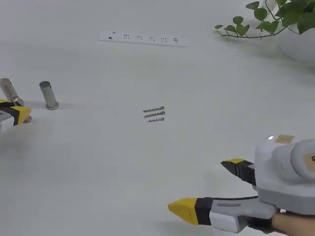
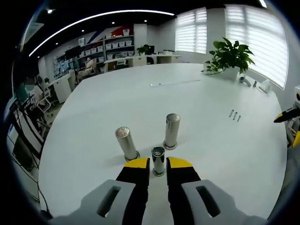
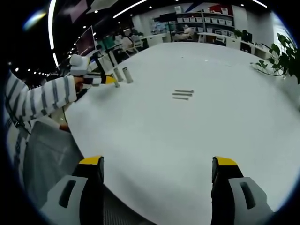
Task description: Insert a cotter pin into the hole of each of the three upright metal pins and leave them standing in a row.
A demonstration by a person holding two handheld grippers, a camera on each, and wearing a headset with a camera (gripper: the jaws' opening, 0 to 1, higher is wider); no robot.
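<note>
The left gripper (image 2: 158, 165) comes in low and level at the left end of the tabletop (image 2: 211, 98). Its jaws are drawn in close on either side of the nearest metal pin (image 2: 158, 157), which stands upright between the yellow tips. I cannot tell whether they actually press on it. The 2 other metal pins (image 2: 172, 131) stand upright just beyond, one to each side and apart from each other.

The right gripper (image 1: 206, 187) hangs over the near right part of the tabletop, rolled onto its side and pointing left. Its jaws are spread wide with only bare surface between them.

The 3 cotter pins (image 1: 154, 113) lie side by side and parallel near the middle, well apart from both grippers and from the metal pins. Open white surface stretches from the cotter pins to the metal pins on the left and to the right gripper below.

A power strip (image 1: 142, 38) lies flat along the far side, and a plant (image 1: 275, 17) sits at the far right corner.

In the right gripper view, the tabletop's near edge runs just ahead of the jaw tips. A striped sleeve (image 3: 33, 101) reaches in over the left edge.
</note>
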